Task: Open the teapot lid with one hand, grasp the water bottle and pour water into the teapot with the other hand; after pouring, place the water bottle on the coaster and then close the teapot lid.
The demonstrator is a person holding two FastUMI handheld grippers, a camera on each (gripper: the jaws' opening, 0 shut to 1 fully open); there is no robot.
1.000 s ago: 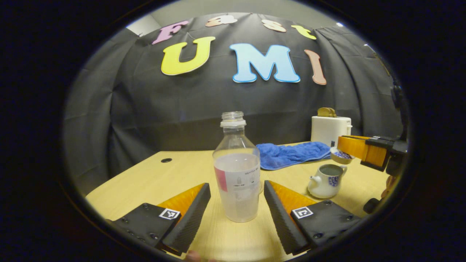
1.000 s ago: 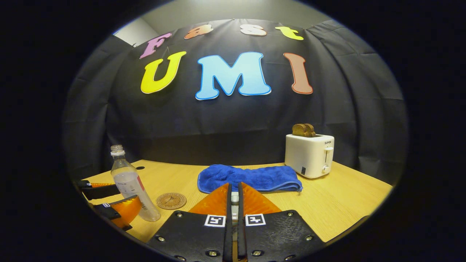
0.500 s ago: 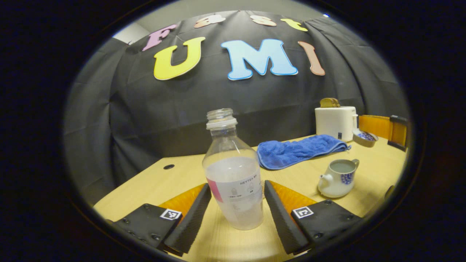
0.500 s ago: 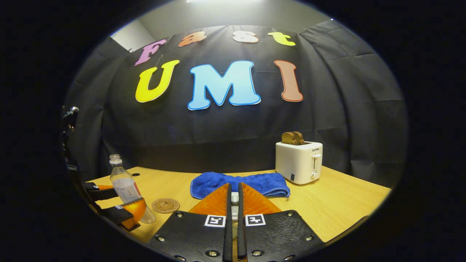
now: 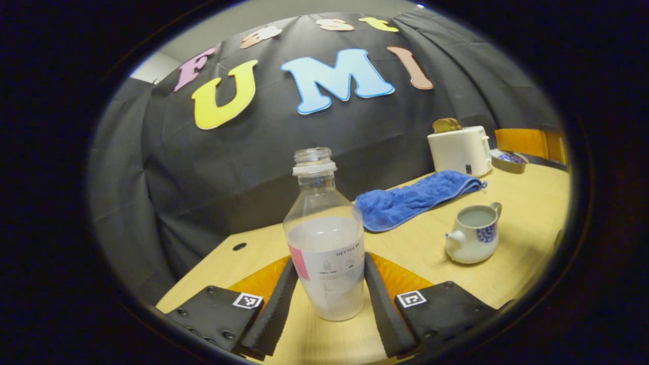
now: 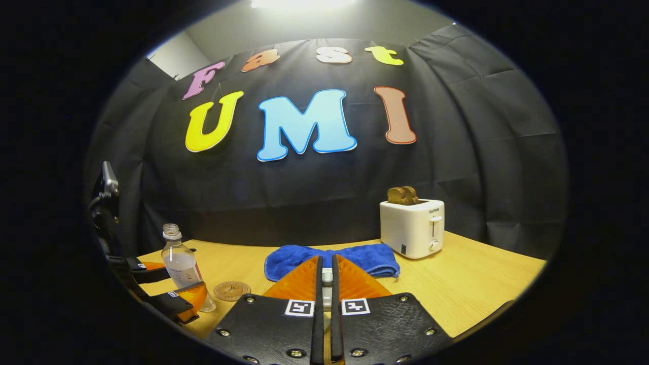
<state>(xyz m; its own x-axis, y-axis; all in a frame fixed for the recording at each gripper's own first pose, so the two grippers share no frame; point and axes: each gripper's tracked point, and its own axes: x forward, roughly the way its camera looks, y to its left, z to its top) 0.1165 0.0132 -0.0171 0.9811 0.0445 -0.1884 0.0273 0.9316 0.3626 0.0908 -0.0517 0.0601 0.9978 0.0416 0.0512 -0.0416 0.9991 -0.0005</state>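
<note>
Ceramic teapot sits lidless in the left gripper view, mouth exposed, so I judge the lid step done. The lid looks to be the small pale piece pinched between the pressed-together fingers of the right gripper; very little of it shows, so that is a best guess. In the left gripper view the right gripper shows beyond the teapot with what reads as the lid's underside at its tip. The left gripper has its fingers closed against both sides of the water bottle, low on the label; contact looks real on both, and the bottle is uncapped, upright and part full. I can't tell whether its base is on the table or just off it. The bottle is well apart from the teapot, to the teapot's spout side. The coaster lies bare just beside the bottle, between bottle and teapot side as far as I can judge. Left to do: carry the bottle over, pour, set it on the coaster, refit the lid. Whether the pale surface inside the teapot is water or glaze is unclear. Count: one teapot, one lid, one bottle, one coaster, one blue towel behind the teapot, one toaster with bread past the towel, two grippers.
</note>
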